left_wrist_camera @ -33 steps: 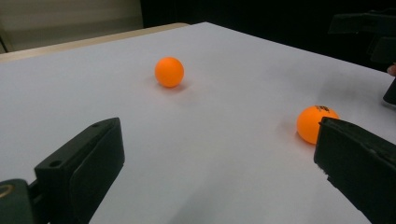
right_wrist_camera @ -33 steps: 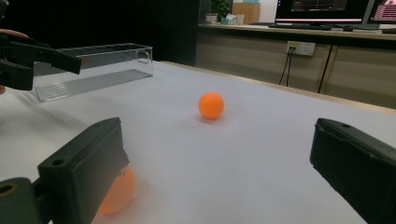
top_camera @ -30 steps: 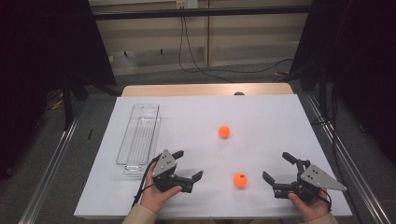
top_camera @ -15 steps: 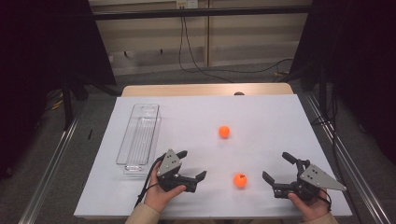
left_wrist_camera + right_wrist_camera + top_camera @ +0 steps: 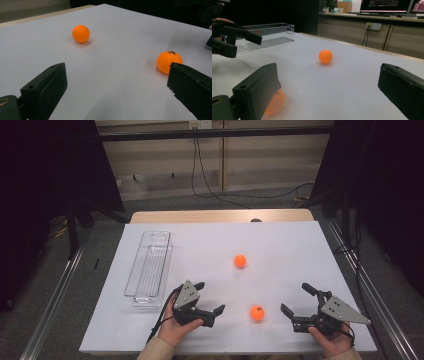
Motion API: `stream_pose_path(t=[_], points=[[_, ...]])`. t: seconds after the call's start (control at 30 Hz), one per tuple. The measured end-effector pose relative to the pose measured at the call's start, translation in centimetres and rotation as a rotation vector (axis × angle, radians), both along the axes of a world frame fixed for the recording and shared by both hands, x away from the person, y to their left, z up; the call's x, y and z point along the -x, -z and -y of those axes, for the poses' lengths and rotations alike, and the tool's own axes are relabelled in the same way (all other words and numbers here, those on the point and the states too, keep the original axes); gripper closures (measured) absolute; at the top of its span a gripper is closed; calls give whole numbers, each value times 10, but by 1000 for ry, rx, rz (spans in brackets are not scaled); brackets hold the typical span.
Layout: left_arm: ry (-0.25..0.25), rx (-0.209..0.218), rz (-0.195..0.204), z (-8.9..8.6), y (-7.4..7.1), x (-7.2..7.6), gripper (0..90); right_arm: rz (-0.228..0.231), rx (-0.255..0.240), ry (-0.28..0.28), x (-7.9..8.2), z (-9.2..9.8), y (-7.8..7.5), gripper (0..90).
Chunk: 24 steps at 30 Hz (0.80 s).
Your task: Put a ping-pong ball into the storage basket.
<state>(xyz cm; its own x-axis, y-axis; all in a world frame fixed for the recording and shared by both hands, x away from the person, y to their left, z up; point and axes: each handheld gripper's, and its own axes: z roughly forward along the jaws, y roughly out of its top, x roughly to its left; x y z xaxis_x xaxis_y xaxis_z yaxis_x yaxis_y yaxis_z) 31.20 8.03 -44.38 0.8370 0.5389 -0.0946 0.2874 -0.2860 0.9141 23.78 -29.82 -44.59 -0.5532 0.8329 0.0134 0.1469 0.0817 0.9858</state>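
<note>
a: left gripper [image 5: 209, 297] low over the white table [image 5: 280, 245], near the front edge. jaws spread wide, nothing between them, nothing held.

b: and the near orange ball [image 5: 257, 312]?

a: on the table between the two grippers, a little closer to the left one's jaw tip, apart from it. in the left gripper view that ball [image 5: 169, 62] sits just past the tip of the jaw at the picture's right, dark print on its top. cannot tell from that view if the jaw touches it; the high view shows a gap.

b: right gripper [image 5: 298, 303]?

a: held at the front right of the table, jaws wide apart, empty. in the right gripper view the near ball [image 5: 274, 102] lies partly behind the jaw at the picture's left, outside the gap.

b: second ball?

a: far orange ball [image 5: 240, 261] farther back, near the table's middle, well apart from both grippers. seen in the left gripper view [image 5: 80, 33] and the right gripper view [image 5: 325, 56] too, resting alone.

b: anything else?

a: clear plastic bin [image 5: 149, 270], long and narrow, on the left part of the table, just behind the left gripper.
</note>
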Motion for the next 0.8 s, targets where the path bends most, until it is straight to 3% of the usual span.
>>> stream_pose_path(t=[0.8], points=[[29, -6, -12, 12, 2, 0, 28, 2, 0, 0, 0, 0, 0, 27]])
